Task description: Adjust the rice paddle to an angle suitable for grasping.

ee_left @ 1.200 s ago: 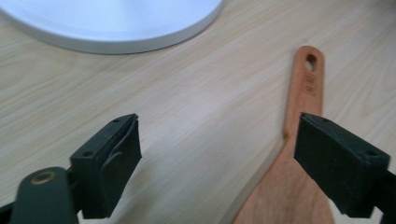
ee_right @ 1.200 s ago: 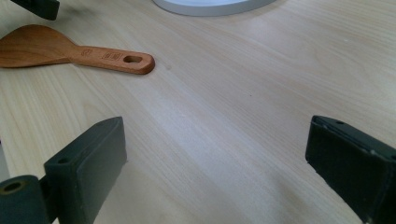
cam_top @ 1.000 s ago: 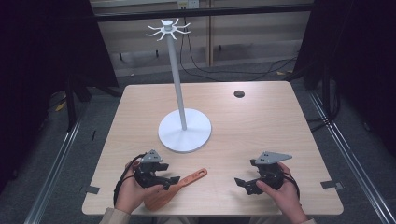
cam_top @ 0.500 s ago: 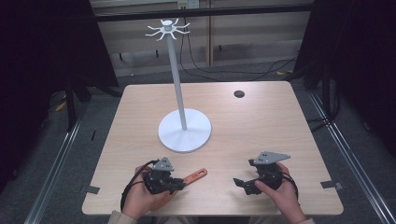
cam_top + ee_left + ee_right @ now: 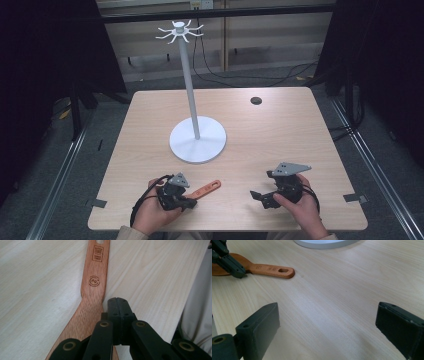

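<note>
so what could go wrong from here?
1. The left tongs are shut and empty beside the spatula, not on it, so a lift now would likely miss.
2. The stand is tall on a round base, so swinging the spatula up near its pole could knock it.

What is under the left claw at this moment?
Under the left claw, whose jaws are shut, lies the wooden spatula on the table. Its handle, with a hanging hole, is visible. The claw covers part of the wider blade end.
</note>
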A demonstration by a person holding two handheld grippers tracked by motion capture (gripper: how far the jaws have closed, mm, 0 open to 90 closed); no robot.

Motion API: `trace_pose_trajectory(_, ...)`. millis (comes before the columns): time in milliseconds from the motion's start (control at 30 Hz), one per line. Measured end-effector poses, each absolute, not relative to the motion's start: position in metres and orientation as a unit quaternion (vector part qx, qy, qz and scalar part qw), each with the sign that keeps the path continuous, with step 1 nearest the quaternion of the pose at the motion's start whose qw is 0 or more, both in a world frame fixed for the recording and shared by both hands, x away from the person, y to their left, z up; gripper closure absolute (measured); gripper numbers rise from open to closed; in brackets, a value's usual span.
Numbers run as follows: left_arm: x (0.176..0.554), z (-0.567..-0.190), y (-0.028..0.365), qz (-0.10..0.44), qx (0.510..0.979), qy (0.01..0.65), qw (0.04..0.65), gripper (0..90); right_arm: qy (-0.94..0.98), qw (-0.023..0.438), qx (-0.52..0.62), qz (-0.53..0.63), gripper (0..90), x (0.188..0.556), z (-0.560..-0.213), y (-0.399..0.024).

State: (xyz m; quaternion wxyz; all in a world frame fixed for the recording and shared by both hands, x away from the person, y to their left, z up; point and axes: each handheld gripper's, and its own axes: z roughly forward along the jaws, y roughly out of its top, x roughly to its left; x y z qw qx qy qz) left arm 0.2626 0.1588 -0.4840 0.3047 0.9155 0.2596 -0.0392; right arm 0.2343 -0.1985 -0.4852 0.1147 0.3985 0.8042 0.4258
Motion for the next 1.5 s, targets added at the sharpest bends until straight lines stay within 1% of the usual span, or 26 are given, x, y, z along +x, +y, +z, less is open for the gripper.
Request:
trace_pose_trajectory(233,0.272,-0.484,0.172,-0.031,0.908,0.283,0.306,90.0,0.804,0.115,0.399,0.426,5.2,0.234,-0.485,-0.198)
trace_pose_trajectory(500,0.274,-0.483,0.174,-0.031,0.908,0.287,0.303,89.9,0.804,0.113,0.399,0.426,5.2,0.234,-0.486,-0.198)
trace_pose_trajectory(533,0.275,-0.482,0.174,-0.033,0.907,0.284,0.31,83.2,0.804,0.113,0.399,0.426,5.2,0.234,-0.486,-0.198)
trace_pose_trajectory(567,0.274,-0.481,0.172,-0.036,0.901,0.287,0.322,79.9,0.804,0.114,0.399,0.426,5.2,0.235,-0.485,-0.198)
trace_pose_trajectory(600,0.275,-0.479,0.172,-0.032,0.9,0.283,0.33,79.9,0.804,0.114,0.399,0.426,5.2,0.235,-0.485,-0.198)
trace_pose_trajectory(633,0.275,-0.474,0.171,-0.02,0.895,0.287,0.34,70.9,0.803,0.116,0.4,0.426,5.2,0.235,-0.485,-0.198)
trace_pose_trajectory(733,0.279,-0.468,0.171,-0.007,0.889,0.294,0.352,59.9,0.802,0.116,0.401,0.426,5.2,0.235,-0.485,-0.199)
trace_pose_trajectory(800,0.282,-0.464,0.171,0.0,0.891,0.296,0.345,59.8,0.802,0.115,0.401,0.426,5.2,0.235,-0.485,-0.199)
trace_pose_trajectory(1000,0.29,-0.463,0.168,0.027,0.903,0.293,0.313,53.3,0.802,0.114,0.402,0.427,5.2,0.235,-0.485,-0.199)
trace_pose_trajectory(1067,0.294,-0.464,0.165,0.026,0.906,0.294,0.303,54.1,0.802,0.115,0.402,0.426,5.2,0.235,-0.486,-0.199)
trace_pose_trajectory(1100,0.297,-0.466,0.163,0.026,0.913,0.295,0.281,54.0,0.802,0.114,0.4,0.428,5.2,0.235,-0.486,-0.199)
trace_pose_trajectory(1133,0.297,-0.466,0.163,0.026,0.913,0.295,0.281,53.5,0.802,0.114,0.4,0.428,5.2,0.235,-0.486,-0.199)
trace_pose_trajectory(1167,0.3,-0.469,0.161,0.02,0.919,0.295,0.26,53.2,0.802,0.115,0.402,0.427,5.2,0.235,-0.485,-0.199)
trace_pose_trajectory(1267,0.302,-0.472,0.159,0.024,0.921,0.297,0.251,52.4,0.801,0.115,0.403,0.427,5.2,0.235,-0.485,-0.2)
trace_pose_trajectory(1400,0.305,-0.474,0.155,0.018,0.924,0.3,0.235,54.9,0.801,0.114,0.404,0.428,5.2,0.235,-0.485,-0.201)
trace_pose_trajectory(1500,0.305,-0.473,0.146,0.03,0.934,0.289,0.207,55.4,0.802,0.113,0.402,0.427,5.2,0.235,-0.485,-0.2)
